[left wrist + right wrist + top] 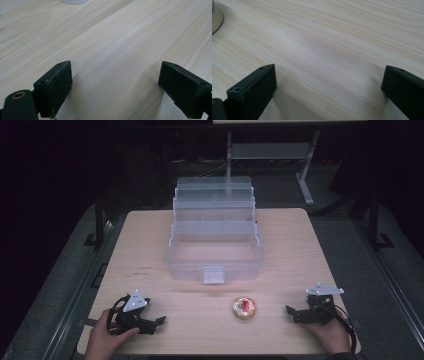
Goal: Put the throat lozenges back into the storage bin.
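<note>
A small round tin (pixel 244 308) sits on the desk (pixel 150 250) just in front of the open clear tackle box (pixel 215 245), between the left gripper (pixel 159 321) and right gripper (pixel 291 311), both fingers wide apart and empty, best approached squarely across its rim.

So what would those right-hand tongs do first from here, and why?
Probably slide the right tongs sideways toward the small round tin. They rest open on the table with bare wood between the jaws, and the tin lies a little nearer them than the left tongs, which are also open. The clear tiered box behind stands open, a likely place for it.
</note>
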### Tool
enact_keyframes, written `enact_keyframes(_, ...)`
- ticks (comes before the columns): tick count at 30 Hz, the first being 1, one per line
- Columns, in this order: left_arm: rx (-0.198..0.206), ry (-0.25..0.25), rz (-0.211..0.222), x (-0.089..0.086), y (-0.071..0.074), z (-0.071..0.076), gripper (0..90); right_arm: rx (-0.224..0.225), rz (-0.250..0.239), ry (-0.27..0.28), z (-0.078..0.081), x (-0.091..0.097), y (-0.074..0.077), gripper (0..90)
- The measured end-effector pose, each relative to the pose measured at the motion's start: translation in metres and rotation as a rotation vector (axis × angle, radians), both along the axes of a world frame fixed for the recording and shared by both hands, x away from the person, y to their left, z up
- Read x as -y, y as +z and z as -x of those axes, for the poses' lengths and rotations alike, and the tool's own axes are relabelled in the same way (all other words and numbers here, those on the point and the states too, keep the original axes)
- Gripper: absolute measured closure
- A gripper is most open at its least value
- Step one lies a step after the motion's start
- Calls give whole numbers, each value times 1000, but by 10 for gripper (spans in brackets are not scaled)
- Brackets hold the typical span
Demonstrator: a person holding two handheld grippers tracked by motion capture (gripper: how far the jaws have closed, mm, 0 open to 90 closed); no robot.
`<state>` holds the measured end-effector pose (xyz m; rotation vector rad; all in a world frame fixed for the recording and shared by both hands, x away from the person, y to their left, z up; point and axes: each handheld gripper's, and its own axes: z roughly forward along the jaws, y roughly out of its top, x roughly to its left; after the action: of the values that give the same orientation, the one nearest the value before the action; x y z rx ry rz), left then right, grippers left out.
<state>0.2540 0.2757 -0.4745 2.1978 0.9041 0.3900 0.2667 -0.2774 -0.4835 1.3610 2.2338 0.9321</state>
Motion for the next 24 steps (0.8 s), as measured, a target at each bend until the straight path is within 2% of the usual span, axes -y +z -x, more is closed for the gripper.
enact_keyframes(13,0,1,-1,0,0,0,109,-3,2,-1,-1,0,0,0)
enact_keyframes(24,0,0,-2,0,0,0,110,-56,36,4,-4,-4,5,0)
